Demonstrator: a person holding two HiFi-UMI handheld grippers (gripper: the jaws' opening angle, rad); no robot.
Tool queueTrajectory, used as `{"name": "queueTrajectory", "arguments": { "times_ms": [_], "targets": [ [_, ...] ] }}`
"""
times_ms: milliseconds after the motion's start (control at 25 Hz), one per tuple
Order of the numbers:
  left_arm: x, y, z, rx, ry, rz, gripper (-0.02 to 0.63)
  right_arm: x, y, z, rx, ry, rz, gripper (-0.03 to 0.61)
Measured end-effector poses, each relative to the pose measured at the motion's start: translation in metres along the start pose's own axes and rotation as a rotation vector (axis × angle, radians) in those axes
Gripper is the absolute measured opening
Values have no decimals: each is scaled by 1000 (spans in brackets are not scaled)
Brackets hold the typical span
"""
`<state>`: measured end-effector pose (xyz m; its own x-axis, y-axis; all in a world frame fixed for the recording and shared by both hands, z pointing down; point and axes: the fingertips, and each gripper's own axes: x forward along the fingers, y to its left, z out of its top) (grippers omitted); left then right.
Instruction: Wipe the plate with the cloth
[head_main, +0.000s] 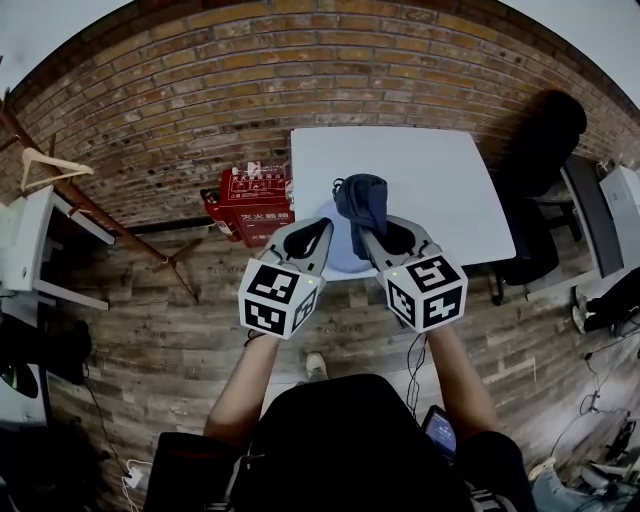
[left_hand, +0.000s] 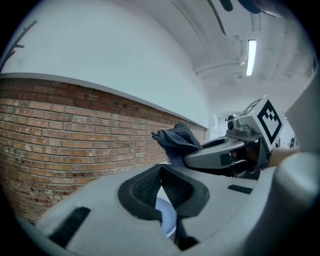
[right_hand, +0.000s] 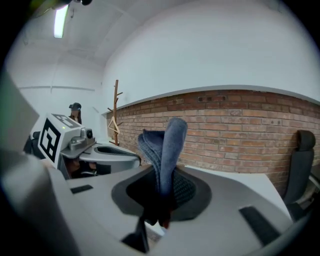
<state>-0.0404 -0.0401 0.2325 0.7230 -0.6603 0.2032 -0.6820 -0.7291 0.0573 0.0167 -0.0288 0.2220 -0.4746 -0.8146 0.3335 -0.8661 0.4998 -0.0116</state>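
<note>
Right gripper (head_main: 375, 235) clenched on dark blue cloth (head_main: 362, 200). Cloth bunched upright above jaws, centre of head view. Left gripper (head_main: 320, 230) apparently pinching left rim of pale blue plate (head_main: 345, 258), at near edge of white table (head_main: 430, 170). Lifted or resting: can't tell.

To wipe well, likely: steady plate hold, cloth folds pressed flat on plate face, light strokes so plate doesn't twist.

Writing: red box (head_main: 255, 200), left of table, white Chinese characters, apparently 灭火器箱. Smaller print unreadable.
</note>
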Motion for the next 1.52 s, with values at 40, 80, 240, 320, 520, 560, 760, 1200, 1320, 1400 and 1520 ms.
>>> {"name": "queueTrajectory", "arguments": {
  "times_ms": [40, 80, 240, 320, 520, 560, 760, 1200, 1320, 1400, 1520],
  "targets": [
    [0, -5, 3, 3, -4, -2, 18, -5, -2, 2, -1, -7, -3, 63],
    [0, -10, 6, 4, -8, -2, 18, -10, -3, 3, -2, -13, -4, 63],
    [0, -31, 18, 8, -22, 3, 18, -31, -11, 7, -4, -33, -10, 63],
    [-2, -40, 23, 10, -30, 11, 18, -42, -15, 11, 2, -48, -12, 63],
    [-10, -57, 30, 6, -45, 37, 18, -64, -17, 13, 5, -78, -2, 63],
    [-12, -60, 30, 6, -48, 43, 18, -67, -17, 13, 7, -82, 1, 63],
    [-19, -76, 28, 14, -43, 65, 18, -83, -14, 6, 11, -91, 16, 63],
    [-32, -111, 27, 66, -63, 112, 18, -116, -9, -3, -3, -136, 34, 63],
    [-37, -120, 30, 73, -84, 119, 18, -123, -4, -5, -11, -146, 37, 63],
    [-41, -126, 31, 74, -93, 119, 18, -128, -1, -7, -24, -148, 39, 63],
    [-44, -133, 31, 75, -95, 121, 18, -134, 3, -9, -24, -150, 43, 63]
  ]
}}
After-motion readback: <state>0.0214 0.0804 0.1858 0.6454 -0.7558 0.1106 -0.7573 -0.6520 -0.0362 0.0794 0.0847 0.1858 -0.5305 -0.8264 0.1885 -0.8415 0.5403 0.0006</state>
